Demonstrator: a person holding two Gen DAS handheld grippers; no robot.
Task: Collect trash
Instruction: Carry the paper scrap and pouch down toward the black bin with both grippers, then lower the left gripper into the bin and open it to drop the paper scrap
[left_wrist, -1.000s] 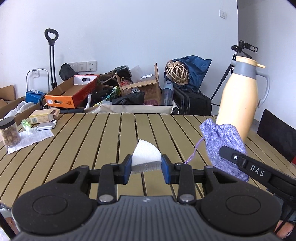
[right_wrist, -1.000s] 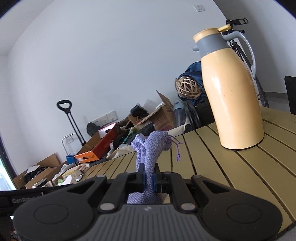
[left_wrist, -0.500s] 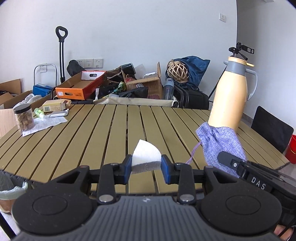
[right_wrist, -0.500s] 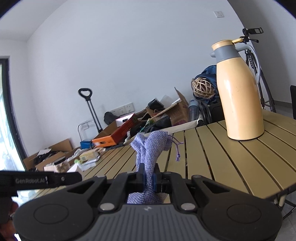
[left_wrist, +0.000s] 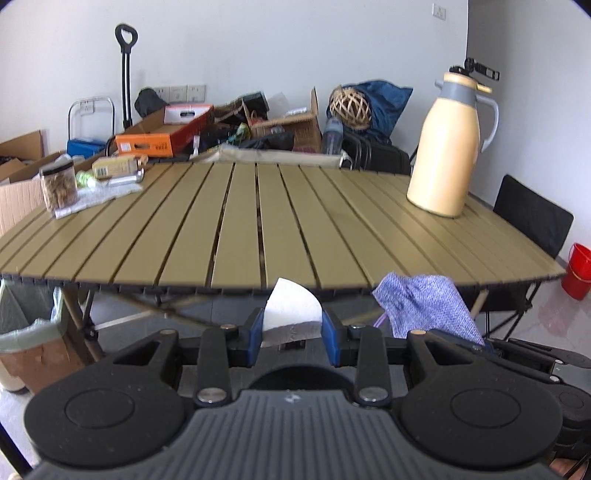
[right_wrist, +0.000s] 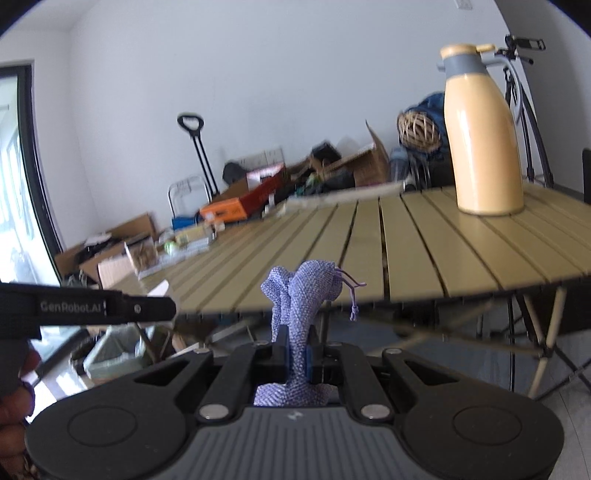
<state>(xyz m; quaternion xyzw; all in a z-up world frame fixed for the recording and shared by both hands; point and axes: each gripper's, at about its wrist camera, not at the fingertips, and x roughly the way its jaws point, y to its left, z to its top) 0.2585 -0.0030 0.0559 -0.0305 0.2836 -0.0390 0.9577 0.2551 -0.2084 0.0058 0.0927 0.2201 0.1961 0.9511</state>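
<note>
Both wrist views off table (left_wrist: 258, 229) edge, facing thermos (right_wrist: 480, 140).

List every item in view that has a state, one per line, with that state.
left gripper: shut on the white paper piece, off the table
right gripper: shut on the purple pouch, held in air
thermos jug: upright on table, lid on
snack jar: upright, lidded
trash bin: open, lined with a bag

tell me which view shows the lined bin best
The left wrist view: the bin stands sharp on the floor at the table's left end, liner folded over its rim. The right wrist view shows the bin blurred, partly behind the left gripper.
</note>
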